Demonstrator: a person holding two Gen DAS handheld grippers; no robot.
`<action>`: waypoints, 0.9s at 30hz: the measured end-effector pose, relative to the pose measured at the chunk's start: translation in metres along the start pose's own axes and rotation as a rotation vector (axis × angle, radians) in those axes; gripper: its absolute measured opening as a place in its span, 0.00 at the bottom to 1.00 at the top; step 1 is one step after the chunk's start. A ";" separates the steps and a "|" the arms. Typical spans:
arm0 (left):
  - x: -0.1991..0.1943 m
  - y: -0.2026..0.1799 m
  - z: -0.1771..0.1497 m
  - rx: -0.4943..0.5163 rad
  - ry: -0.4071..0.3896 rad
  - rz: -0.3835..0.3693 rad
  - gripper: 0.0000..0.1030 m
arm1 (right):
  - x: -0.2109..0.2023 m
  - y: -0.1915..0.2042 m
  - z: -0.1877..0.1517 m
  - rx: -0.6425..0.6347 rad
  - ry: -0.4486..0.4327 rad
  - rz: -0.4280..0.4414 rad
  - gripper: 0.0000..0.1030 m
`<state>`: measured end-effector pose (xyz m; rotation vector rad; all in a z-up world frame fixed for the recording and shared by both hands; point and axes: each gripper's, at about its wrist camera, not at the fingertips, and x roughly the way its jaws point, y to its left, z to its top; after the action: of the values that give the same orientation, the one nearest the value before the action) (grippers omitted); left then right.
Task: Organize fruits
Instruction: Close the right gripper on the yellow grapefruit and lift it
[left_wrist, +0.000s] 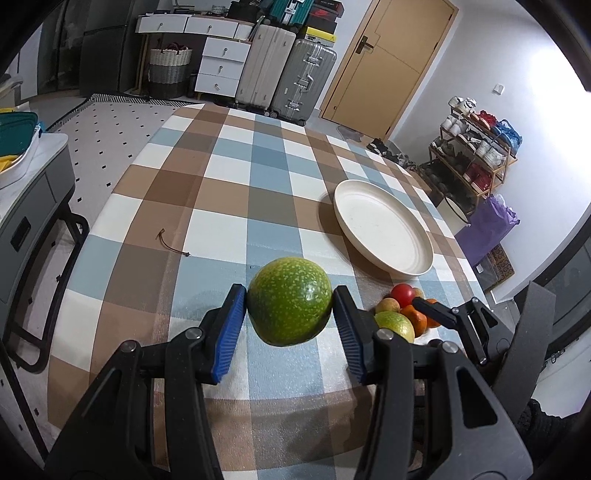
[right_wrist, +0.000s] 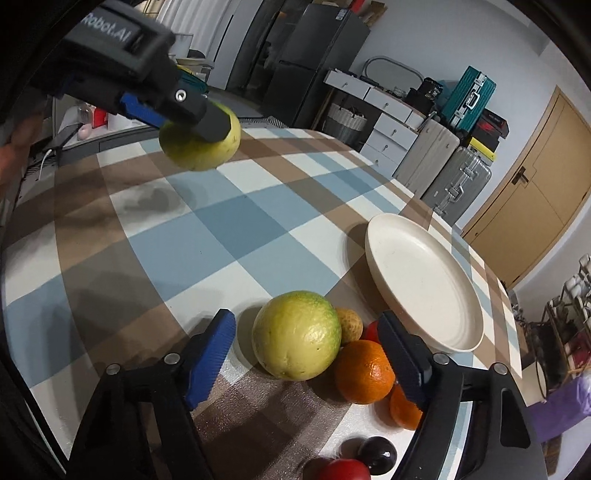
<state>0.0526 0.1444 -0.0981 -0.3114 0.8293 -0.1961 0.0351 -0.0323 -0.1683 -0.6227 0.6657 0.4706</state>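
In the left wrist view, the checked brown, blue and white tablecloth (left_wrist: 229, 192) runs bare from the left edge of the frame to the centre, with only a small brown twig-like scrap (left_wrist: 173, 245) lying on it at mid-left. The cloth's left border drops off beside a grey cabinet (left_wrist: 33, 199). Low in the centre, the left gripper (left_wrist: 290, 306) is clamped on a large mottled green round fruit (left_wrist: 290, 301), both blue pads pressing its sides, the fruit lifted clear of the cloth. To the right, an empty cream round plate (left_wrist: 384, 225) sits close to the table's right edge. At lower right a small heap of fruit (left_wrist: 400, 308) lies just beside the gripper's right finger, partly hidden by it and by a black finger of the right gripper.

In the right wrist view, the held green fruit (right_wrist: 201, 144) hangs at upper left, its top covered by the left gripper's black finger. Open cloth fills the middle. Low in the centre, the right gripper (right_wrist: 308, 349) has its jaws apart, either side of a large pale yellow-green round fruit (right_wrist: 297, 336) resting on the cloth; the left pad clearly stands off it. Touching this fruit on its right are a small tan fruit (right_wrist: 351, 325) and an orange (right_wrist: 364, 371). A second orange (right_wrist: 404, 411) and a red fruit (right_wrist: 371, 330) are half hidden by the right finger. At the bottom, a dark plum-like fruit (right_wrist: 378, 454) and a red one (right_wrist: 343, 470) are cut off by the frame.
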 end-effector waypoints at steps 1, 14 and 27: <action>0.002 0.001 0.001 -0.001 0.001 0.001 0.44 | 0.002 -0.002 0.000 0.009 0.006 0.013 0.71; 0.014 0.007 0.012 -0.010 0.004 0.016 0.44 | 0.003 -0.017 0.000 0.119 -0.005 0.100 0.48; 0.027 -0.016 0.029 0.021 0.025 0.014 0.44 | -0.014 -0.057 0.001 0.361 -0.082 0.264 0.48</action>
<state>0.0918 0.1270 -0.0930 -0.2840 0.8533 -0.1956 0.0589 -0.0758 -0.1367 -0.1738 0.7364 0.6006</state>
